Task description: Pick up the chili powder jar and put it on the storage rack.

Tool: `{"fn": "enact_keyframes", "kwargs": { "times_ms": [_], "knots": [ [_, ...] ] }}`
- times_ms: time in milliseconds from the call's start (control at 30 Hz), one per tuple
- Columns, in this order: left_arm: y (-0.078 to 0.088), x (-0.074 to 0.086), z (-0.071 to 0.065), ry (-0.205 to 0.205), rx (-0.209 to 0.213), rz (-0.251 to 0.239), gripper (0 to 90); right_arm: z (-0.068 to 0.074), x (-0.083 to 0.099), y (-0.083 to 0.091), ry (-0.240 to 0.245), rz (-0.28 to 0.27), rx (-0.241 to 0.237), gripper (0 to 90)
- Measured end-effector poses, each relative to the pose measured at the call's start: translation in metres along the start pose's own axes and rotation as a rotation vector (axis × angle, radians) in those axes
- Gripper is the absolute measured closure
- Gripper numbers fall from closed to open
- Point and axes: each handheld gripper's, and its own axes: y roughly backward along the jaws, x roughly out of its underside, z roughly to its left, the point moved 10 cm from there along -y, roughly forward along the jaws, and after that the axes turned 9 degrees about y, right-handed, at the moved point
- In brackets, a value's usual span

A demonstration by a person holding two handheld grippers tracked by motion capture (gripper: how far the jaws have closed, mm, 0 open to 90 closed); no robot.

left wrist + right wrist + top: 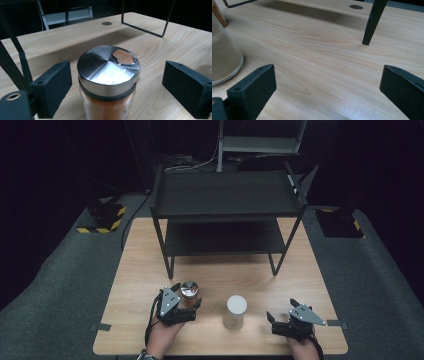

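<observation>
A glass jar of orange powder [189,292] with a shiny metal lid [107,67] stands upright on the wooden table [150,270], left of centre near the front. My left gripper [187,296] has one jaw on each side of this jar [107,100]. In the left gripper view, my left gripper [117,75] leaves a gap between each pad and the jar, so it is open around it. My right gripper [281,310] rests near the front right edge. In its own view my right gripper [328,80] stands open over bare wood.
A clear jar of pale powder with a white lid [235,312] stands between the two grippers and appears in the right gripper view as the pale jar [222,62]. A black two-tier metal rack [225,195] occupies the back half of the table; one rack leg [370,25] stands ahead of the right gripper.
</observation>
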Motion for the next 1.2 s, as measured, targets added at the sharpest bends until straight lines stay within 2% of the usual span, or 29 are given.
{"fn": "enact_keyframes", "kwargs": {
  "times_ms": [133,233,367,667,967,1200],
  "knots": [
    [-0.003,0.001,0.001,-0.014,0.001,0.002,14.4,0.000,0.000,0.000,-0.001,0.000,0.000,0.0],
    [-0.004,0.001,0.001,-0.031,0.008,0.000,19.9,0.000,0.000,0.000,-0.001,0.000,0.000,0.0],
    [-0.006,0.000,0.005,-0.006,0.018,-0.009,23.0,0.000,0.000,0.000,-0.001,0.000,0.000,0.0],
    [-0.009,0.000,0.010,-0.011,0.018,-0.008,31.3,0.000,0.000,0.000,-0.003,-0.001,0.000,0.0],
    [-0.011,0.002,0.012,-0.001,0.023,-0.018,34.1,-0.001,0.000,0.000,-0.005,-0.004,0.001,0.0],
    [-0.008,0.003,0.013,0.031,0.032,-0.027,34.7,-0.001,0.000,0.000,-0.006,-0.003,0.005,0.0]
  ]
}}
